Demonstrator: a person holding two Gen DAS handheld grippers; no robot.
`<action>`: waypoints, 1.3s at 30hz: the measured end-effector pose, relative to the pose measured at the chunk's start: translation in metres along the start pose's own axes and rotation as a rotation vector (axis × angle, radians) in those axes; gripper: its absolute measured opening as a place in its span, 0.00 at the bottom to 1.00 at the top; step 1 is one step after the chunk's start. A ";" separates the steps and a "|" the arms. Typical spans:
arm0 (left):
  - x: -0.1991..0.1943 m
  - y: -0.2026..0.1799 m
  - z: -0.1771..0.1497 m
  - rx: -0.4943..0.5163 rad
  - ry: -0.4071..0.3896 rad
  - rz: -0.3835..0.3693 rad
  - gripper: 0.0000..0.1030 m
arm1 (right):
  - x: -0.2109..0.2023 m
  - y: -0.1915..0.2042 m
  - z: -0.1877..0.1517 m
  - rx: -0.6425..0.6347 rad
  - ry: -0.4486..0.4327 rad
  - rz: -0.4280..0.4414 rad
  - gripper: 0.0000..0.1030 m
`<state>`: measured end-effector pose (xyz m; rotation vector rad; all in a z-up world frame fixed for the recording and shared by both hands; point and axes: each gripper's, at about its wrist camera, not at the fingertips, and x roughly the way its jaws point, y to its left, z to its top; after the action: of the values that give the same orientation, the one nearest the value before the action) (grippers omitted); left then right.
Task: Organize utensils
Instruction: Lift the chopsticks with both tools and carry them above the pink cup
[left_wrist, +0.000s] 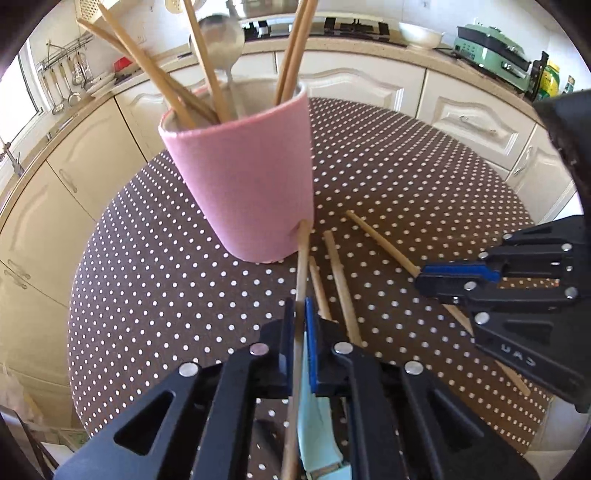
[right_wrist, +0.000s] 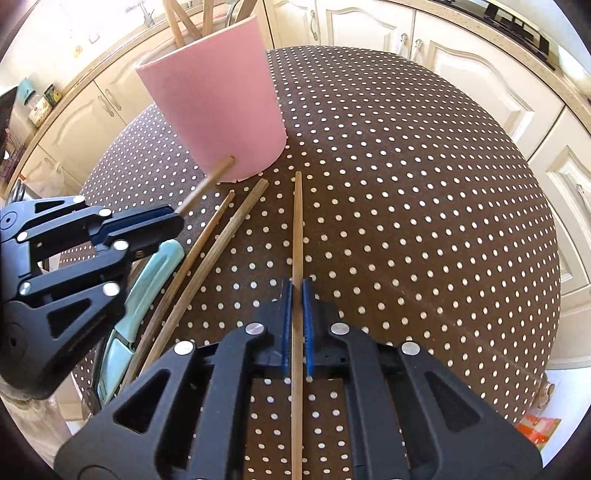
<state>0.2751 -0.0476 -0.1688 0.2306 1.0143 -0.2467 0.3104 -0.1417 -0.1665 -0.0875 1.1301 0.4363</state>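
Observation:
A pink cup (left_wrist: 243, 173) stands on the dotted round table (left_wrist: 406, 177) and holds several wooden chopsticks (left_wrist: 207, 62) and a metal ladle (left_wrist: 221, 40). My left gripper (left_wrist: 300, 314) is shut on one wooden chopstick (left_wrist: 303, 258) whose tip touches the cup's base. My right gripper (right_wrist: 296, 295) is shut on another chopstick (right_wrist: 297, 229) that points toward the cup (right_wrist: 218, 107). Two loose chopsticks (right_wrist: 218, 247) lie between the grippers. The left gripper also shows in the right wrist view (right_wrist: 162, 221), the right one in the left wrist view (left_wrist: 436, 277).
A pale blue utensil (right_wrist: 147, 280) lies on the table under my left gripper. Cream kitchen cabinets (left_wrist: 472, 114) and a counter with a white bowl (left_wrist: 421, 35) and a green appliance (left_wrist: 491, 48) curve behind the table. The table edge is close on the left and right.

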 end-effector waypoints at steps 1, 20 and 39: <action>-0.006 -0.001 -0.002 -0.001 -0.012 0.004 0.05 | -0.004 -0.001 -0.004 0.006 -0.010 0.004 0.06; -0.110 0.009 -0.013 -0.160 -0.383 -0.082 0.05 | -0.102 -0.011 -0.068 0.058 -0.365 0.157 0.06; -0.133 0.027 -0.008 -0.262 -0.593 -0.067 0.05 | -0.139 0.018 -0.041 0.007 -0.544 0.194 0.06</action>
<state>0.2095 -0.0062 -0.0567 -0.1146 0.4567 -0.2220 0.2199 -0.1775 -0.0578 0.1425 0.6045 0.5860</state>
